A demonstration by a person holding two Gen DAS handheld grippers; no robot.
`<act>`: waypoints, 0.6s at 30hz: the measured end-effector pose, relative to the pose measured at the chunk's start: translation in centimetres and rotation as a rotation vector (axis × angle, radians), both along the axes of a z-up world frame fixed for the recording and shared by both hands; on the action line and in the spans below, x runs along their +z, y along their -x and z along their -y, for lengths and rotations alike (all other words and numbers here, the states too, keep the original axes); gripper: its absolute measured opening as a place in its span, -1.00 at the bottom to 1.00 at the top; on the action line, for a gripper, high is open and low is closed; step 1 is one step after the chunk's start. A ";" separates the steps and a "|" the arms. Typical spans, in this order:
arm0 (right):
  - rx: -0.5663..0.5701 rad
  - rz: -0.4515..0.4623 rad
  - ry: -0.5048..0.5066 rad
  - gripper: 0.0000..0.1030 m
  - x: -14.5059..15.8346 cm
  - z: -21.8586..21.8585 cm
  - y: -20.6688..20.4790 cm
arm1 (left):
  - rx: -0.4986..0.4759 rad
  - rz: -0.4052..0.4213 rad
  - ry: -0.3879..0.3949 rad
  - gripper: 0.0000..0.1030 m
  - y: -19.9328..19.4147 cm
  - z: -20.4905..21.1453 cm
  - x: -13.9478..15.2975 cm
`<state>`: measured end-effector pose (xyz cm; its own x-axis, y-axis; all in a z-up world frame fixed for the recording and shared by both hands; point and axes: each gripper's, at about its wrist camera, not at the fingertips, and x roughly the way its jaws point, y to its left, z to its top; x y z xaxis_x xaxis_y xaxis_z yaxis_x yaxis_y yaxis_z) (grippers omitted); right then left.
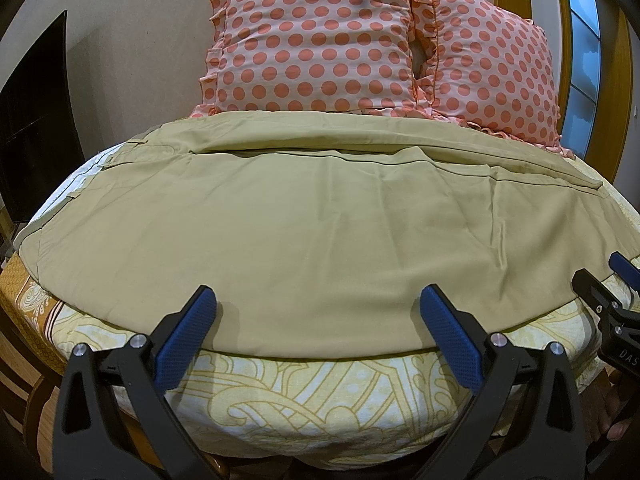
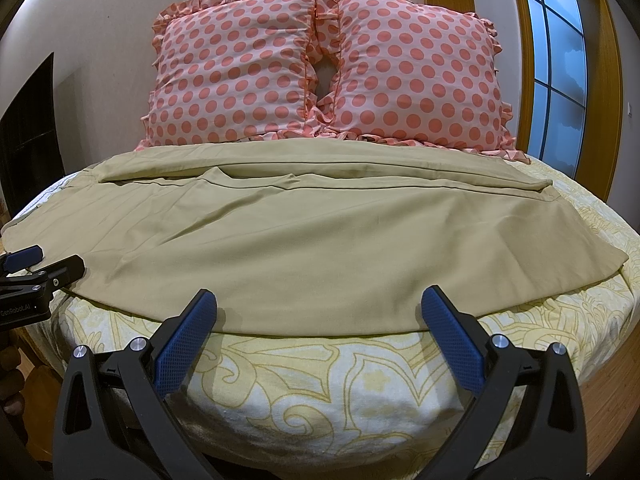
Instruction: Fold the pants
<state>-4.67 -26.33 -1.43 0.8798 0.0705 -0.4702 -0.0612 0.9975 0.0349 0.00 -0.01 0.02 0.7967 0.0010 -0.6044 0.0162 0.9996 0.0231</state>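
The khaki pants [image 1: 304,216] lie spread on the bed [image 1: 320,392] just ahead of both claws, legs seemingly laid one over the other lengthwise. The left claw [image 1: 318,300] and right claw [image 2: 318,300] gape, holding nothing; crosswise folds remain.

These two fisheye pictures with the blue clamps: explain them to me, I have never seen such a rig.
Each picture comes from a camera on a hand-held two-finger gripper, looking forward along its blue-padded fingers. A person holds one in each hand; no robot arm is involved. The left gripper and right gripper are both open and hold nothing. Each shows at the edge of the other's picture. Ahead, khaki pants lie spread across a bed with a yellow-patterned sheet. Two pink polka-dot pillows stand behind them. The job is folding the pants.
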 end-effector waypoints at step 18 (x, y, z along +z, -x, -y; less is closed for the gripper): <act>0.001 -0.019 0.003 0.97 -0.2 0.1 -0.4 | -0.011 -0.032 -0.001 0.97 -0.2 0.0 0.3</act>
